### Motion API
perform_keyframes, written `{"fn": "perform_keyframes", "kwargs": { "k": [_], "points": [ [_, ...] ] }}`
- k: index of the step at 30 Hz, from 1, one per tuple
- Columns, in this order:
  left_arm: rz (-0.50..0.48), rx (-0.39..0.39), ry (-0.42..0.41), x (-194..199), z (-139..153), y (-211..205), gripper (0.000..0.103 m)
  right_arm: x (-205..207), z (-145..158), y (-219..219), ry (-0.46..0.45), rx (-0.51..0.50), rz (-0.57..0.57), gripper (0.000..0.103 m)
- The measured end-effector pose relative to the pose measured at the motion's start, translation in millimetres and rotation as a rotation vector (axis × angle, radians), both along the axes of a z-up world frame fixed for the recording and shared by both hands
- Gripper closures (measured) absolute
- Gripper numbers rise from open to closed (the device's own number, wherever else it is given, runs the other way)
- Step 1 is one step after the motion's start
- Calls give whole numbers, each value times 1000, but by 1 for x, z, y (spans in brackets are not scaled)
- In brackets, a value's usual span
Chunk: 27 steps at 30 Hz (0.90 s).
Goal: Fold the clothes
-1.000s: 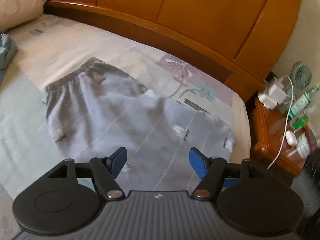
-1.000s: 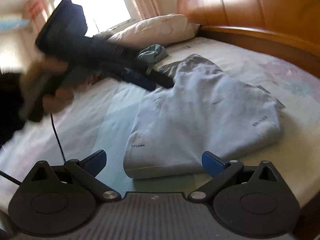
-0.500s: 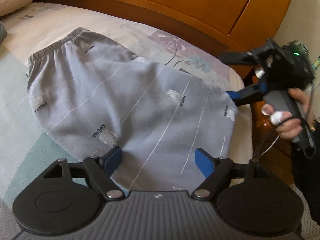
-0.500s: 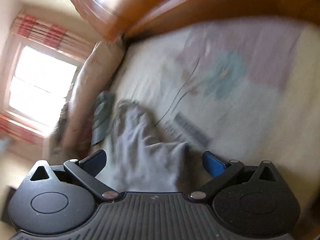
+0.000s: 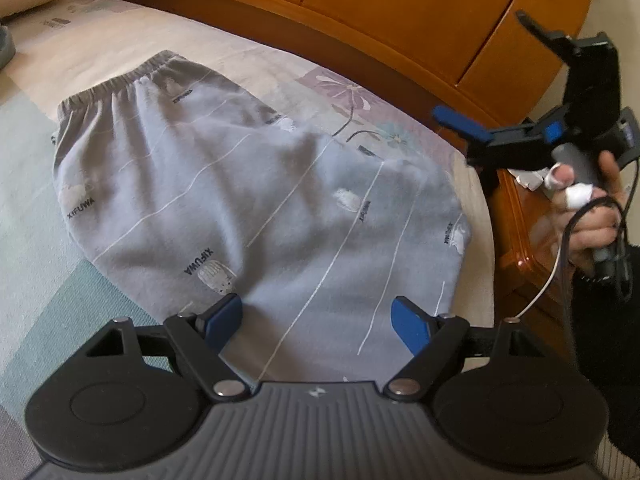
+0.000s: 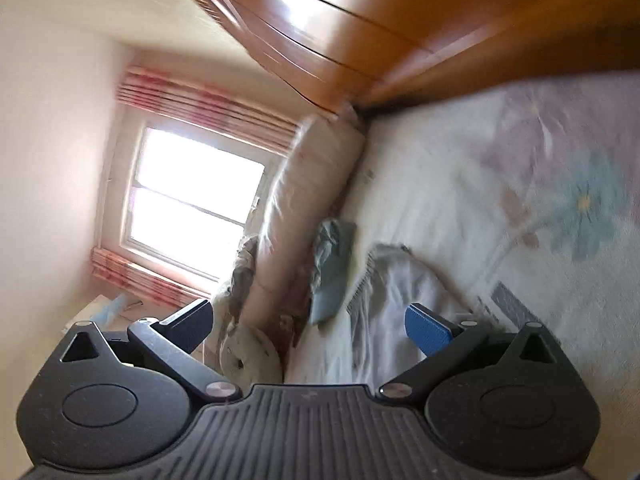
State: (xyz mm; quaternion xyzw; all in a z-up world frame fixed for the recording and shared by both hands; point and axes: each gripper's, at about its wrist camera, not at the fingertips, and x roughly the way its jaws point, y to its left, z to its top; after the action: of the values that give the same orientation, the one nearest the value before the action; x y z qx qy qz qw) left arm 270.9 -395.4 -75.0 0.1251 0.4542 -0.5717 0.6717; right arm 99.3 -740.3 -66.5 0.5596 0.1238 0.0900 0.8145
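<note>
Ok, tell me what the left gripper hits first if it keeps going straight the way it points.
Most likely the grey pants spread on the bed. The left gripper is open and angled down over their near edge, nothing between its fingers; the exact gap is hard to judge.

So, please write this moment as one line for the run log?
garment: grey trousers folded on bed | left gripper: open above near edge, holds nothing | right gripper: open, empty, off to the side

Bed (image 5: pixel 120 52) with a floral sheet has folded grey pants (image 5: pixel 256 200) lying flat on it, plus a pillow (image 6: pixel 304 200) and teal cloth (image 6: pixel 332 268) near the headboard.
</note>
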Motion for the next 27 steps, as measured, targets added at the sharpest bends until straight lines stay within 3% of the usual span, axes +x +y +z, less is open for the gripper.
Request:
{"fn": "perform_keyframes", "kwargs": {
  "k": [4, 8, 11, 14, 16, 19, 23, 26, 27],
  "points": [
    [-1, -4, 0, -1, 0, -1, 19, 2, 12, 6, 54, -103, -4, 0],
    [-8, 0, -4, -1, 0, -1, 18, 19, -11, 15, 142, -75, 34, 0],
    [-5, 0, 2, 1, 1, 0, 18, 20, -39, 18, 324, -68, 17, 4],
    [-3, 0, 8, 3, 2, 2, 18, 7, -35, 22, 329, -194, -32, 10],
    [3, 6, 18, 5, 3, 1, 18, -3, -25, 24, 382, -303, -103, 5],
    [27, 11, 4, 7, 12, 3, 18, -13, -9, 28, 365, -355, -106, 3],
    [49, 27, -50, 8, 23, 14, 18, -7, 4, 52, 262, -391, 35, 0],
    [62, 63, -112, 4, 27, 30, 17, 5, -4, 71, 277, -443, 96, 0],
    [66, 79, -138, 2, 28, 36, 17, 6, -11, 73, 322, -477, 80, 0]
  ]
}}
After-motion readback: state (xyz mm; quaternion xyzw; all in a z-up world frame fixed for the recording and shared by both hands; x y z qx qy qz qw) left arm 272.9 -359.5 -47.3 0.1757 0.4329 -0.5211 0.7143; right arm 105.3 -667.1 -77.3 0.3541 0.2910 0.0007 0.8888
